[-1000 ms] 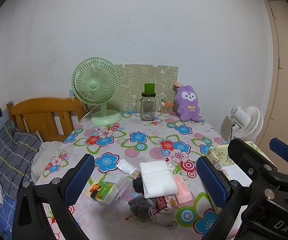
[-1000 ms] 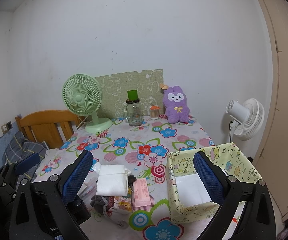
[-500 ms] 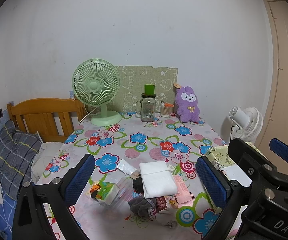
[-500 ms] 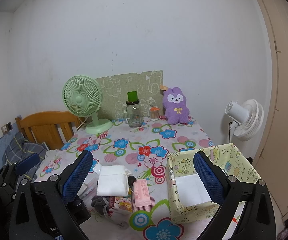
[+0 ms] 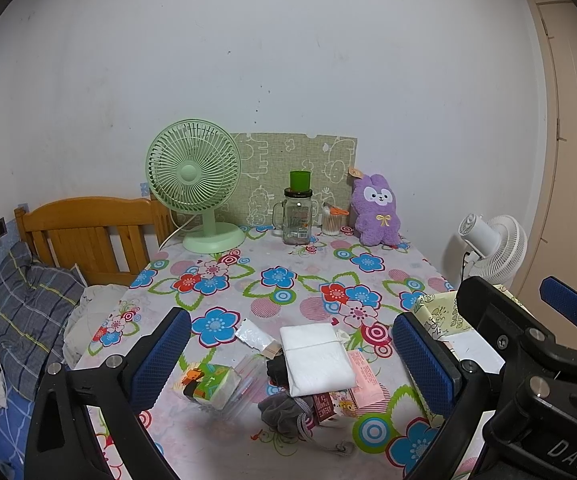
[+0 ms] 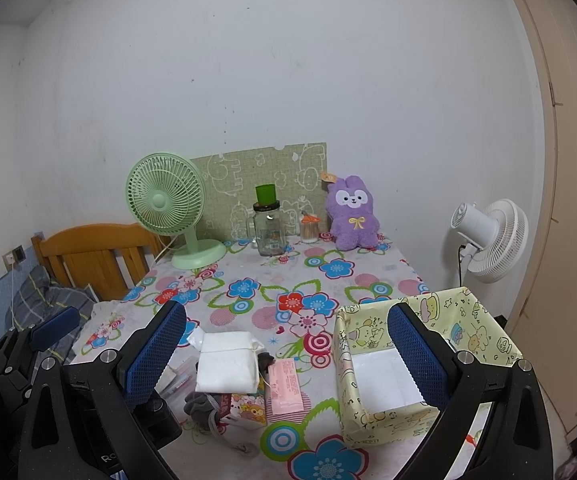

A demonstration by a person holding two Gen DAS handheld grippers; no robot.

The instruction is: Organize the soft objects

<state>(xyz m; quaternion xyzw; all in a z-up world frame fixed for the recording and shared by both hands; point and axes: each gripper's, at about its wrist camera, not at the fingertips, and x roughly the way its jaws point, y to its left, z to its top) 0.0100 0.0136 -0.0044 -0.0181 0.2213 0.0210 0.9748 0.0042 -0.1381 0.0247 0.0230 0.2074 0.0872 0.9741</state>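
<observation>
- Hovering over the near edge of the floral tablecloth (image 5: 288, 280), you had both grippers up in the air, touching nothing.
- Your left gripper (image 5: 288, 356) had its jaws spread wide with nothing between them; same deal for your right gripper (image 6: 284, 356), wide open and empty.
- The soft stuff sat in a small pile near the front of the table: a folded white cloth pouch (image 5: 316, 356) on top, a grey fuzzy item with a cord (image 5: 284, 410) just in front of it, and something black (image 5: 276, 370) poking out at the pouch's left edge.
- A pink packet (image 6: 286, 386) lay just right of the pouch, and a green tissue pack (image 5: 208, 384) was off to its left.
- The yellow cartoon-print box (image 6: 484, 320) stood open at the right, near the pile but apart from it, white bottom showing.
- Way at the back against the wall sat the purple plush bunny (image 6: 352, 214), next to a glass jar mug (image 6: 268, 232) and a green desk fan (image 6: 164, 204).
</observation>
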